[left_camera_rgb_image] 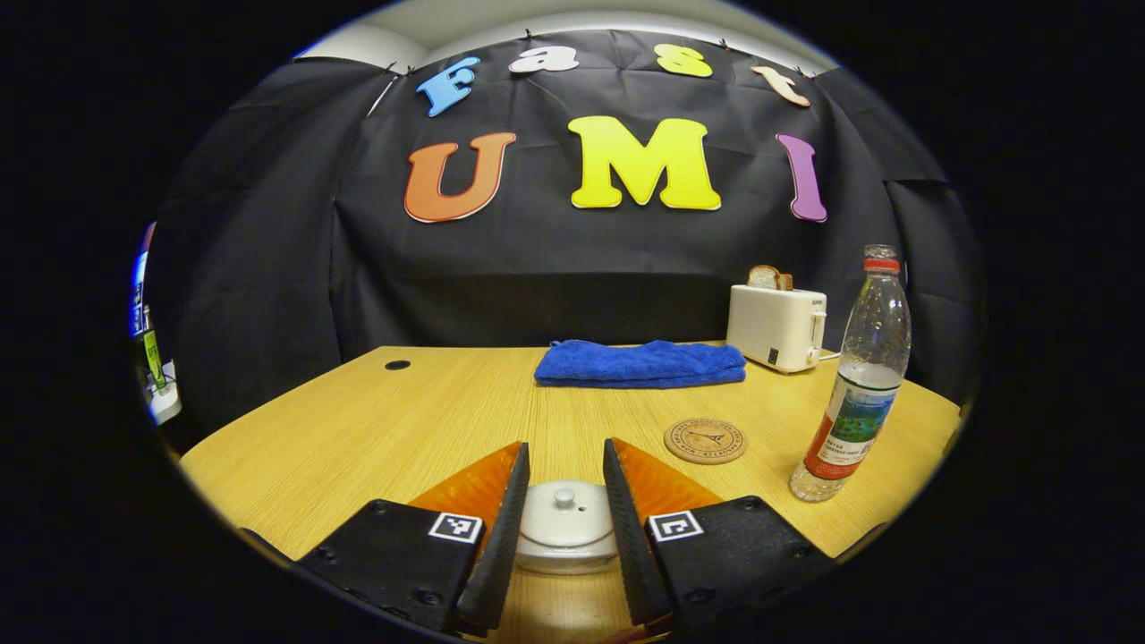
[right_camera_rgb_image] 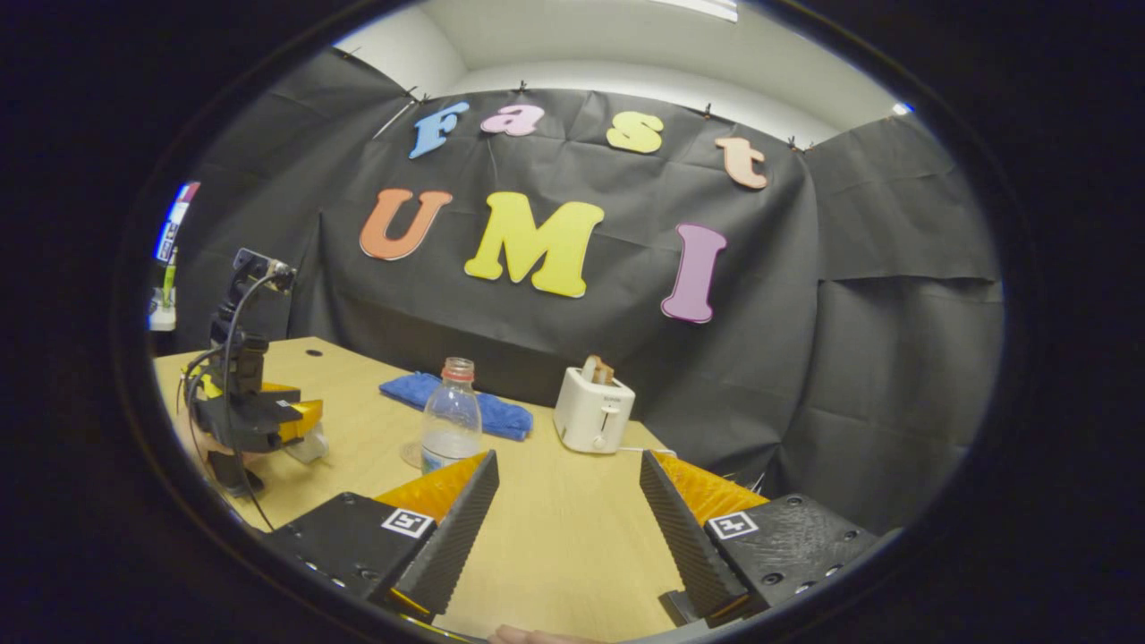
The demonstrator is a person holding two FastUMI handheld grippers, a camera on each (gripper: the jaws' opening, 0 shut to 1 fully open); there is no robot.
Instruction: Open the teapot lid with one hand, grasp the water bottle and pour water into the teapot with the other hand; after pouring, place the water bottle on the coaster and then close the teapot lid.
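One white ceramic teapot lid [left_camera_rgb_image: 564, 519], domed, small round knob, sits between left gripper [left_camera_rgb_image: 565, 501] fingers, parted, not visibly pressing. Right gripper [right_camera_rgb_image: 568, 501] wide open, empty. Uncapped water bottle [left_camera_rgb_image: 854, 385] upright near coaster [left_camera_rgb_image: 705, 440].

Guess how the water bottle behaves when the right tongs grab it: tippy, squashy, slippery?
The water bottle is tall on a narrow base, so a sideways nudge would likely tip it. It looks under half full, so probably light, with the weight low. The thin clear wall may squash under the right tongs; the label band likely grips better.
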